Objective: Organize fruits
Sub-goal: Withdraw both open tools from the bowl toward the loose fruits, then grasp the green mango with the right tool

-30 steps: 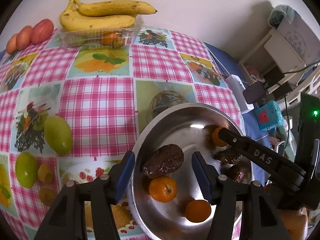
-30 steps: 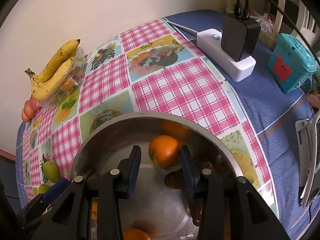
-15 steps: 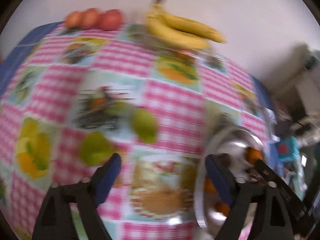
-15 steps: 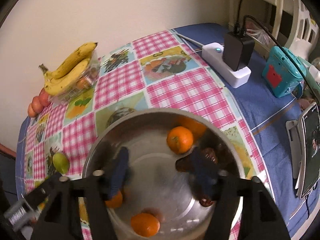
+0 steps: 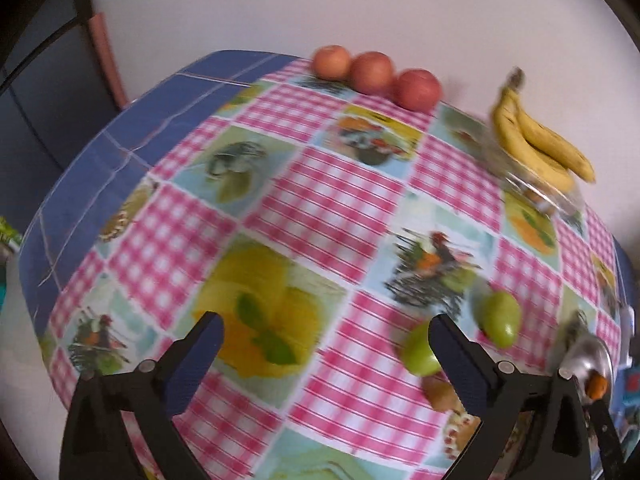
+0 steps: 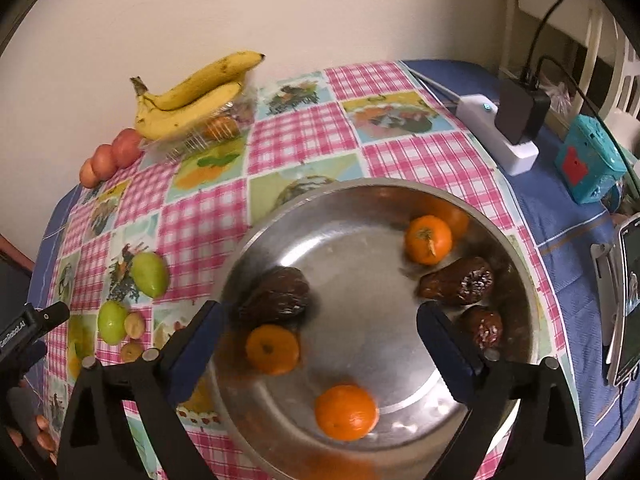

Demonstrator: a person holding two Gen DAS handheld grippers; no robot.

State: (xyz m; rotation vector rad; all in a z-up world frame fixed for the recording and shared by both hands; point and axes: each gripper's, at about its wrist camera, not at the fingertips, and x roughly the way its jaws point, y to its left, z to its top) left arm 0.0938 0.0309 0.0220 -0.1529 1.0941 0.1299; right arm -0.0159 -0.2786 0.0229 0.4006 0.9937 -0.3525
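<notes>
1. You are holding your left claw [image 5: 326, 334] spread wide and empty above the checked tablecloth [image 5: 328, 196], with only a printed lemon picture lying between its fingers.
2. Just beside that claw's right finger, a green fruit [image 5: 418, 350] is sitting on the cloth, partly hidden behind the fingertip; a second green fruit [image 5: 500, 318] is lying a little farther right, and a small brownish fruit [image 5: 440, 392] is resting just under the same finger.
3. Far ahead of the left claw, three red apples [image 5: 376, 74] are lining the wall, and to the front right two bananas [image 5: 540, 148] are lying on a clear plastic box [image 5: 532, 190]. The view is blurred.
4. You are keeping your right claw [image 6: 320, 326] wide apart too, gripping nothing, hovering over the steel bowl [image 6: 360, 200].
5. Between its fingers an orange [image 6: 272, 348] is sitting in the bowl, touching a dark wrinkled fruit [image 6: 276, 298] just ahead of it; another orange [image 6: 346, 412] is lying nearer you, below the fingertips.
6. Ahead to the right, a third orange [image 6: 428, 240] is resting near the bowl's far wall, with two more dark fruits [image 6: 460, 280] close to the right finger.
7. Off to the right claw's left, the green fruits and small brownish ones are lying on the cloth outside the bowl.
</notes>
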